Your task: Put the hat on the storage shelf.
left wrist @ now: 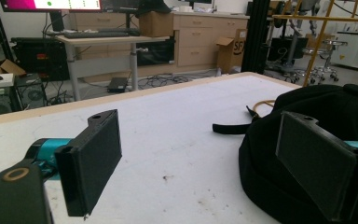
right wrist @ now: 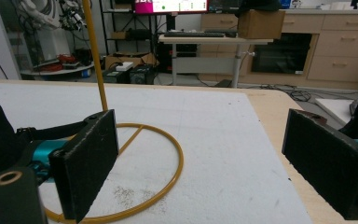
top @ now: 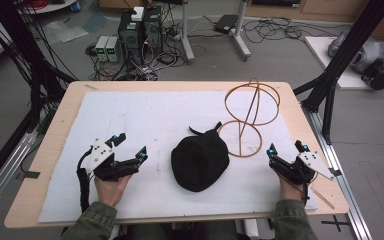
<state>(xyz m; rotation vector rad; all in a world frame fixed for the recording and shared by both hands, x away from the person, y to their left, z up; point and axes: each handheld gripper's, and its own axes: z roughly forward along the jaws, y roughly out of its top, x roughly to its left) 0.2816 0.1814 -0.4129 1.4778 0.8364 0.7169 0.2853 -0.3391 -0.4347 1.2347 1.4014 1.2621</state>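
Nothing started, by the look of it. Black cap [top: 200,161] lies mid-surface, untouched, just left of the wire stand [top: 250,116]. Left hand-held gripper [top: 129,146] and right hand-held gripper [top: 286,148] rest either side, jaws spread, empty.

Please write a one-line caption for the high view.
Two open grippers, left gripper and right gripper, flank a black cap beside a wire stand.
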